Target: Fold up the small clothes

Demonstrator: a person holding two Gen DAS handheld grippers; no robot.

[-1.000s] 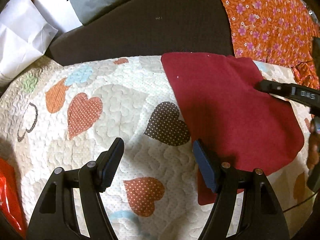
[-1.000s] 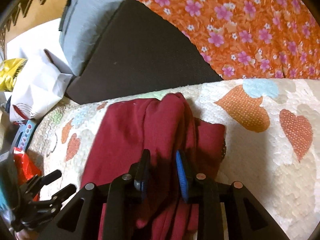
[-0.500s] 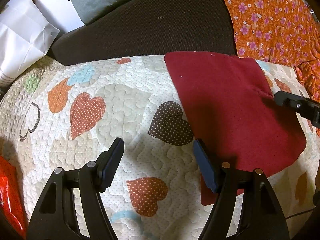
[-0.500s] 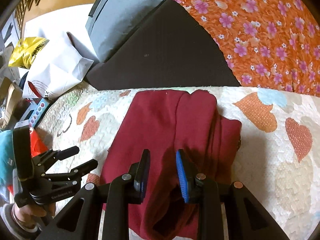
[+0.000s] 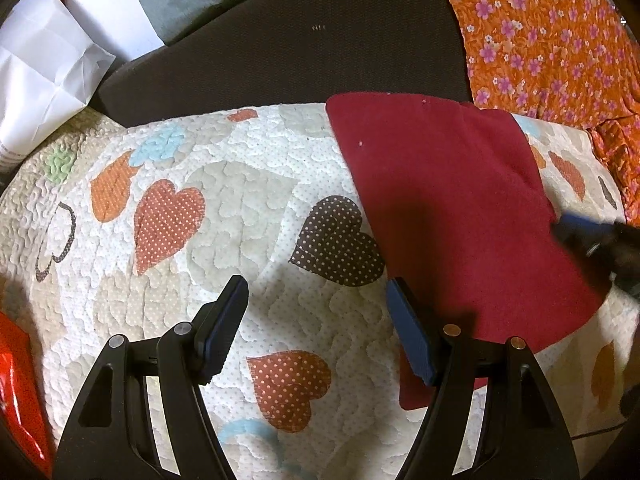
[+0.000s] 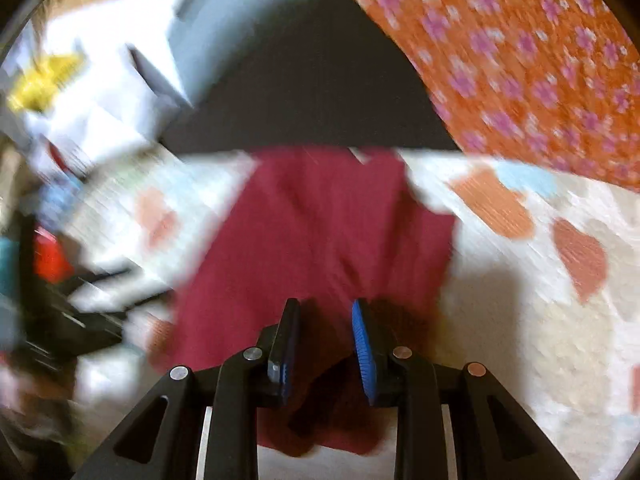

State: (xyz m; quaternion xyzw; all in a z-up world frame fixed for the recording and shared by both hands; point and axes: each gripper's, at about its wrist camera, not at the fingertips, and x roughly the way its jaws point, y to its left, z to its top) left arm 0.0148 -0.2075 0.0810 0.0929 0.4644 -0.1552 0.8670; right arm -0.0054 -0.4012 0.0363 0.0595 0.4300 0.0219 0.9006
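The left hand-held gripper point(image 5: 316, 320) hovers with jaws spread wide and empty, just left of the red garment point(image 5: 452, 216), its right finger at the cloth's near-left edge. The right hand-held gripper point(image 6: 325, 344) hangs over the garment's near end, jaws parted, gripping nothing. The garment lies flat on the heart-print quilt point(image 5: 224, 208). Beyond it sit a dark cushion point(image 5: 288, 40) and orange floral fabric point(image 5: 552, 40).

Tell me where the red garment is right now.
The red garment lies on the heart-print quilt, right of centre in the left wrist view, just beyond the left gripper's right finger, below the dark cushion.
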